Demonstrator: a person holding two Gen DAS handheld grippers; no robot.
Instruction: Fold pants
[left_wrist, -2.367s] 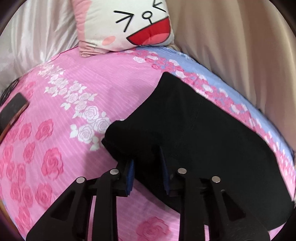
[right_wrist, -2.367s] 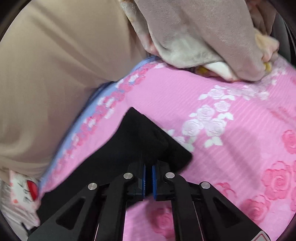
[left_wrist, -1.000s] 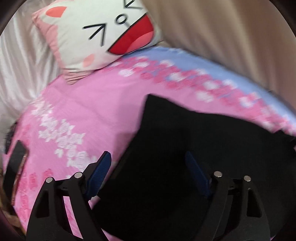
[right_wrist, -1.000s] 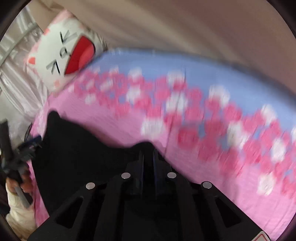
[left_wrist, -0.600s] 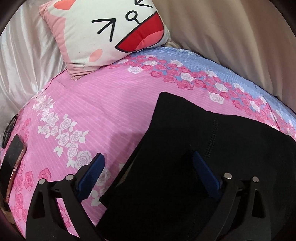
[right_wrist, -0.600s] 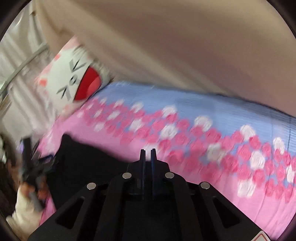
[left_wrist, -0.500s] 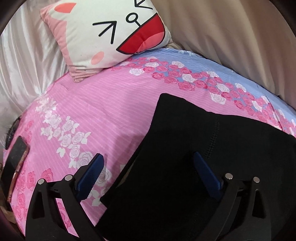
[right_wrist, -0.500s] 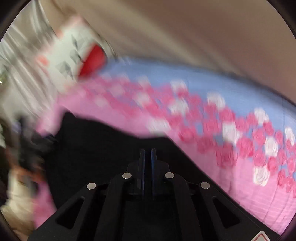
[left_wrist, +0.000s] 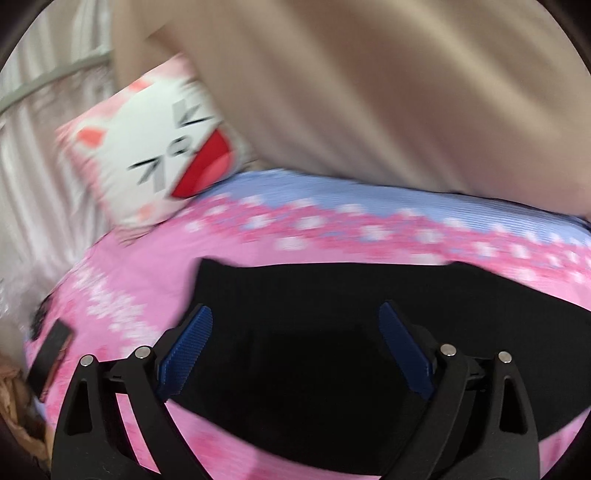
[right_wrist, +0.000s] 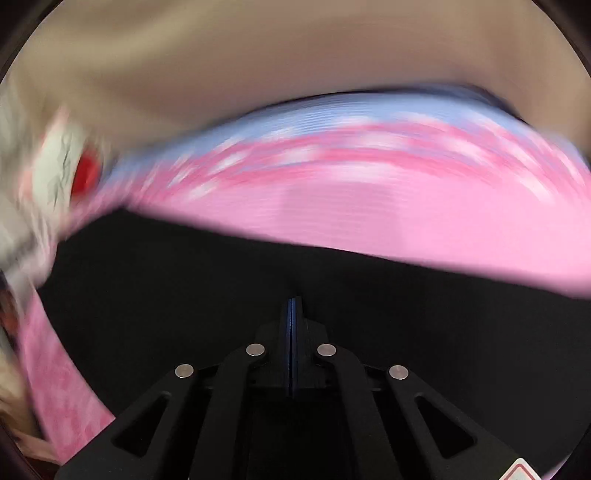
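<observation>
Nearest, the left gripper (left_wrist: 295, 328) has its jaws spread wide above the black pants (left_wrist: 332, 295), gripping nothing. The right gripper (right_wrist: 291, 314) has its jaws pressed together over the pants (right_wrist: 184, 280); whether cloth is pinched cannot be told. The pants lie flat on the pink floral bed (left_wrist: 147, 254). Beyond sits a cat-face pillow (left_wrist: 159, 155), then beige curtain (left_wrist: 369, 92).

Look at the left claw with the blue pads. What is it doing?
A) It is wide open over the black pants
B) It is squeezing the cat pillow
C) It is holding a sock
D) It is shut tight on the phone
A: the left claw has its blue pads spread far apart with nothing between them, and the black pants lie flat on the pink bedsheet under it.
</observation>
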